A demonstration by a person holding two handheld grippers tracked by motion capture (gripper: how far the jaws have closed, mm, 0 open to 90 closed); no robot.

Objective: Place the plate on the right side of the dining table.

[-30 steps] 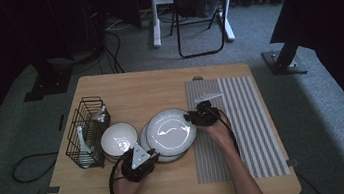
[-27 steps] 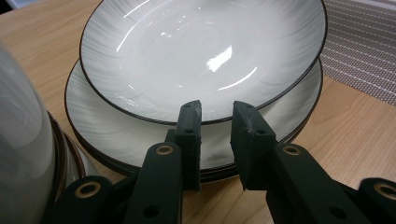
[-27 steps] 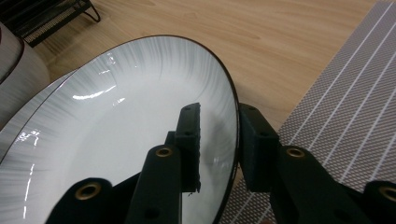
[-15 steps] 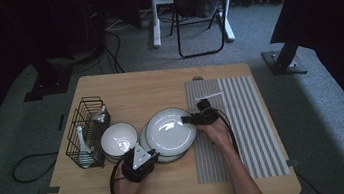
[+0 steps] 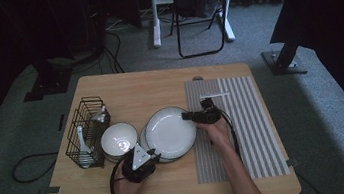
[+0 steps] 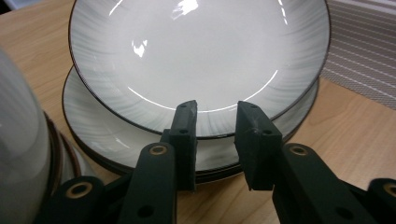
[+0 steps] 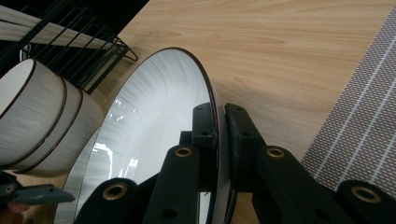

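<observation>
Two white, dark-rimmed plates lie stacked at the table's middle. The top plate (image 5: pixel 169 132) (image 6: pixel 196 56) (image 7: pixel 154 116) is raised at its right side above the lower plate (image 5: pixel 143 142) (image 6: pixel 93 126). My right gripper (image 5: pixel 189 117) (image 7: pixel 219 121) is shut on the top plate's right rim. My left gripper (image 5: pixel 153 154) (image 6: pixel 217 121) stands open at the near edge of the stack, its jaws either side of the top plate's rim without touching it.
Stacked white bowls (image 5: pixel 119 140) (image 7: pixel 37 121) stand left of the plates, touching distance from my left gripper. A black wire basket (image 5: pixel 86 131) (image 7: pixel 70 51) with utensils is farther left. A grey striped mat (image 5: pixel 237 128) (image 7: pixel 364 126) covers the table's right part.
My right gripper has slid a little left along the mat's edge and now pinches the top plate's rim. The left gripper has stayed where it was.
</observation>
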